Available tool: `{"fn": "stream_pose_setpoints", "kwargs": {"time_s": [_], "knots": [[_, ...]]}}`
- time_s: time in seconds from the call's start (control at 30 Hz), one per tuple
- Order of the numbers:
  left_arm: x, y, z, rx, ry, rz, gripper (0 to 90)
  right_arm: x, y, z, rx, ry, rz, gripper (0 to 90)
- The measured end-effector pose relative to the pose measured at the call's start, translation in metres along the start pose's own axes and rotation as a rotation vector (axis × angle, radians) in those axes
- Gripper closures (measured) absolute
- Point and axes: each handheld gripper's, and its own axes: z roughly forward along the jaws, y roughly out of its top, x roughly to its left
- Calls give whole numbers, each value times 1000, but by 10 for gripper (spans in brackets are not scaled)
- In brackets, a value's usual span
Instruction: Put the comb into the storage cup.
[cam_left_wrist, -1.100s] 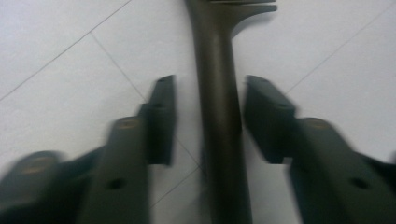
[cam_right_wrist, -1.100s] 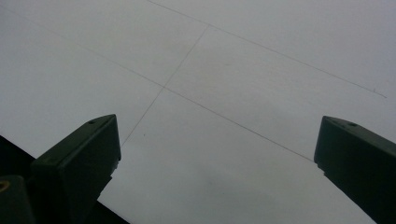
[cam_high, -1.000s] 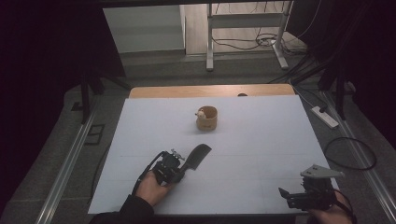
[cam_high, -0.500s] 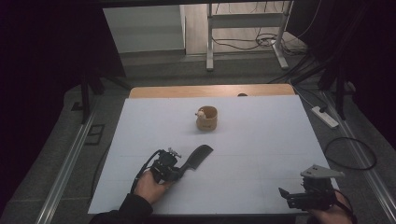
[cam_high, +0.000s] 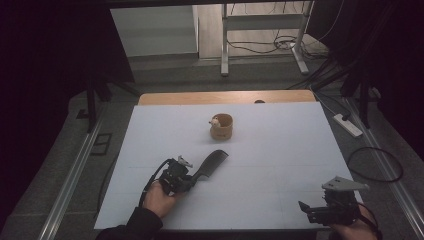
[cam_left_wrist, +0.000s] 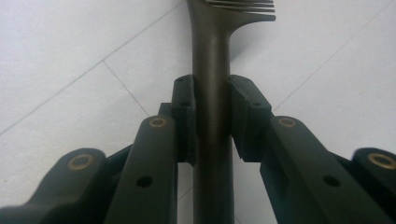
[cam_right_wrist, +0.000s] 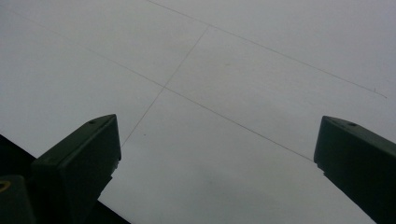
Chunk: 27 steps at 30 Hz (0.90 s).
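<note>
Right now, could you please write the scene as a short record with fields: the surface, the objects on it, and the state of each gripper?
surface: white table cover with thin grid lines
object 1: black plastic comb, teeth end pointing toward the cup
object 2: small round wooden cup, upright, beyond the comb, apart from it
left gripper: jaws closed on the comb's handle
right gripper: jaws wide apart, holding nothing, near the table's front right corner
</note>
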Motion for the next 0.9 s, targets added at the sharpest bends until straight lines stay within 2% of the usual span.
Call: {"fn": "stream_pose_setpoints", "kwargs": {"time_s": [0.27, 0.5, 0.9], "knots": [[-2, -1, -9, -66, -9, 12, 722, 0, 0, 0, 1, -1, 2, 6], [-4, -1, -14, -104, -8, 23, 722, 0, 0, 0, 2, -1, 2, 6], [-10, -4, -26, -206, -18, 27, 722, 0, 0, 0, 1, -1, 4, 6]]}}
